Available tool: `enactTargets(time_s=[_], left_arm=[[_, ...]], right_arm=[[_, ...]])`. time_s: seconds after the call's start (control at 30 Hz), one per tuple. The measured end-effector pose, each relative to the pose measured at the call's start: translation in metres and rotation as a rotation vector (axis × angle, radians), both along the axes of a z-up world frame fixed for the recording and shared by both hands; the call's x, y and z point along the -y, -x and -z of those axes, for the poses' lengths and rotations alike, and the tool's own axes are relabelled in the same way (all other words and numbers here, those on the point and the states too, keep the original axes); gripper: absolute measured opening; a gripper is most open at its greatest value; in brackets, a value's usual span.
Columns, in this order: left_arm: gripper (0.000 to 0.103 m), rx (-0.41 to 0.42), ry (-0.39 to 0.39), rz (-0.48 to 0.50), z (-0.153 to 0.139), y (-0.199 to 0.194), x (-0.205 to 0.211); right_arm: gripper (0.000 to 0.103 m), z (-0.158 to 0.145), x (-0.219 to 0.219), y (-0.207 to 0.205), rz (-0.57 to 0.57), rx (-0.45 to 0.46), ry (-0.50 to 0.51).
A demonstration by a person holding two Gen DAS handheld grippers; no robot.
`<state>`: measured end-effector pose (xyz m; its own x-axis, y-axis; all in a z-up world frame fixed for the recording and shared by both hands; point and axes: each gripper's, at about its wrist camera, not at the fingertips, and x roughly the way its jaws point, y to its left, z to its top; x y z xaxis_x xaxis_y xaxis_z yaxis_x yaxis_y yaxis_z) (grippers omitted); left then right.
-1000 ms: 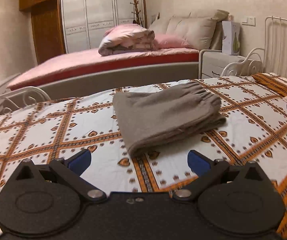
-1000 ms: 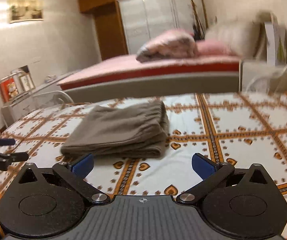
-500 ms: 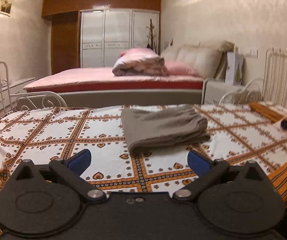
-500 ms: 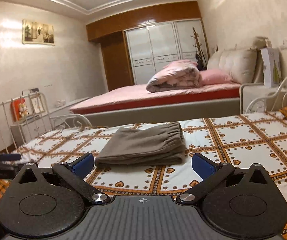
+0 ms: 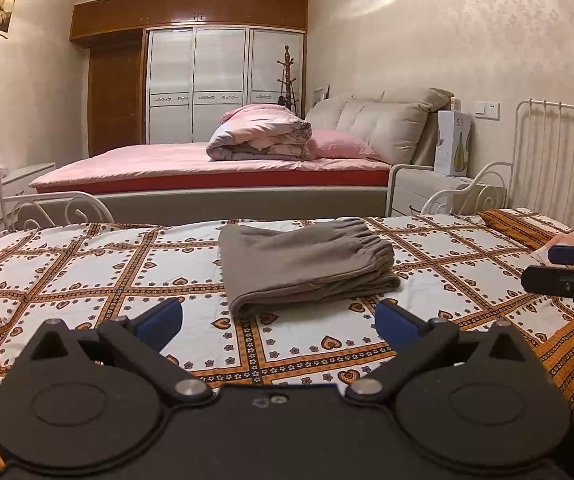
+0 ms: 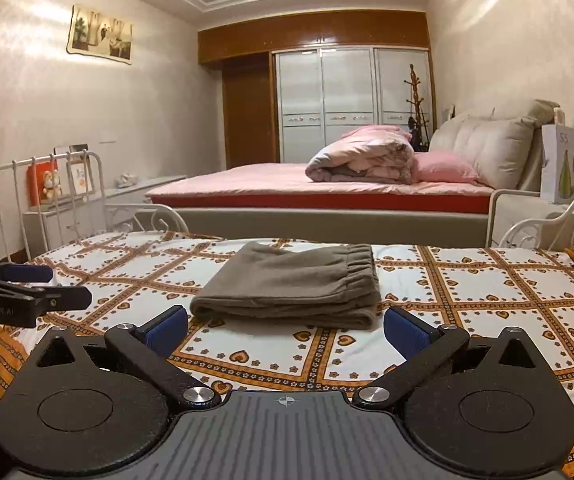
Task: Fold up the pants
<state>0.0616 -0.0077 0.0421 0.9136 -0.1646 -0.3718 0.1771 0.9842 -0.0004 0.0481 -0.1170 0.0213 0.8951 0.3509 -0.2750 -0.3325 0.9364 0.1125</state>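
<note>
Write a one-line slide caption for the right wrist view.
Open right gripper faces folded grey pants lying on a patterned bedsheet.

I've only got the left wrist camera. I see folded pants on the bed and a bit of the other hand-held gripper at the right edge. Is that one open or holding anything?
Observer: Its own camera shows the right hand-held gripper open, with nothing between the blue pads. The pants lie just beyond its tips.
Operator: Where does my gripper sit from that side?
Observer: The left hand-held gripper shows at the left edge above the bedspread, well apart from the pants.
Operator: Anything behind the rail on that side?
Observer: Behind the white rail, an orange item showing a bear stands on a low cabinet.
</note>
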Motion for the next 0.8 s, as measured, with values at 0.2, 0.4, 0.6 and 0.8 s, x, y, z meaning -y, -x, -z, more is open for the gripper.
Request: enactTargets(time_s=[0.2,0.4,0.6,0.8], left_arm=[[0.097,0.004,0.001,-0.001,0.000,0.000,0.000],[0.097,0.005,0.012,-0.008,-0.001,0.000,-0.003],[0.097,0.004,0.011,-0.009,-0.002,0.001,-0.003],[0.097,0.003,0.013,-0.005,-0.002,0.001,-0.003]], right_arm=[[0.103,0.000,0.010,-0.001,0.026,0.002,-0.023],[0.103,-0.001,0.013,-0.002,0.030,0.003,-0.028],[0.103,-0.001,0.015,-0.002,0.034,0.004,-0.031],[0.103,0.000,0.014,-0.001,0.028,0.009,-0.026]])
